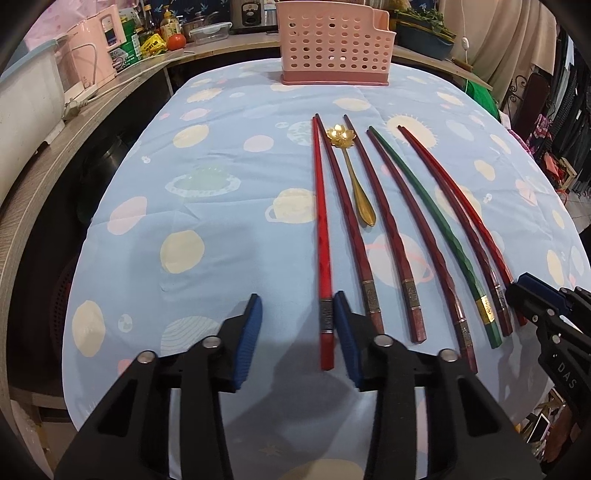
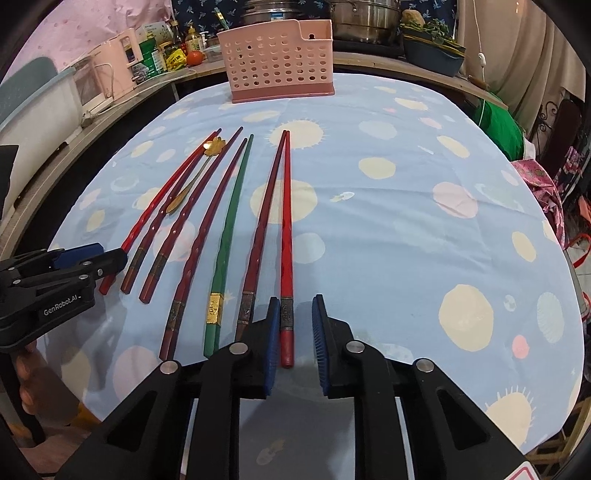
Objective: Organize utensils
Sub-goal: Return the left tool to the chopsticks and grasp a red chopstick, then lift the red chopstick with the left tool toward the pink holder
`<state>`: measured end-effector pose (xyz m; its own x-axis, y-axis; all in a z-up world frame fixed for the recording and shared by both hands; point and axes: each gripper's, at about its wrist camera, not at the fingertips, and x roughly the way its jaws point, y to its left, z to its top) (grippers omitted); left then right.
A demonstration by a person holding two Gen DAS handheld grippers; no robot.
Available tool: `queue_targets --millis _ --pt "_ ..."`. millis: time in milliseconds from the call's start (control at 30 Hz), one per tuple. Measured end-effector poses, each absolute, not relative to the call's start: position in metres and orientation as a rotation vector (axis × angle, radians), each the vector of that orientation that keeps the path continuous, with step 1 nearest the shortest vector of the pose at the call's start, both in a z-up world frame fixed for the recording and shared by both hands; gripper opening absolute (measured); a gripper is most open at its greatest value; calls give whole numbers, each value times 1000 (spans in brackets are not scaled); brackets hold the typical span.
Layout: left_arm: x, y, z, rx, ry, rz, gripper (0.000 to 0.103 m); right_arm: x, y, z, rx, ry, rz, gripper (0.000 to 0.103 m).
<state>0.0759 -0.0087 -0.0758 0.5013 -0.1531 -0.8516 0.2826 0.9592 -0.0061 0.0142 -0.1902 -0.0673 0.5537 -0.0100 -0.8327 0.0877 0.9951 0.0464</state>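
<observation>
Both claws stand part-open, each astride a red chopstick [image 2: 286, 258] unpinched; darker chopsticks [image 1: 391, 236] crowd alongside.

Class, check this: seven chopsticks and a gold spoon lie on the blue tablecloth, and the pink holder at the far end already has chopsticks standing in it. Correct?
Not quite. The pink holder shows no chopsticks standing in it; the right wrist view shows none above its rim. All seven chopsticks and the gold spoon lie on the tablecloth.

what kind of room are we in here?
Probably a home kitchen or dining corner. A counter behind the table holds steel pots, sauce bottles and a pink appliance; chopsticks and a pink utensil caddy sit on the planet-print cloth.
</observation>
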Motion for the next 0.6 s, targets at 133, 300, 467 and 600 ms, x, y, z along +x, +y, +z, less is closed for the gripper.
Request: queue_targets --millis 133,300,467,600 --pt "76 -8 -75 134 1013 -275 15 14 -190 -67 87 983 -50 7" --pt "76 -4 -74 108 1024 -283 8 12 -192 -66 99 984 -34 7" --pt "74 2 -67 81 1020 -274 7 8 -193 -55 111 958 -25 7" --pt "72 7 -55 57 1008 -273 7 6 -195 -39 126 922 -24 7"
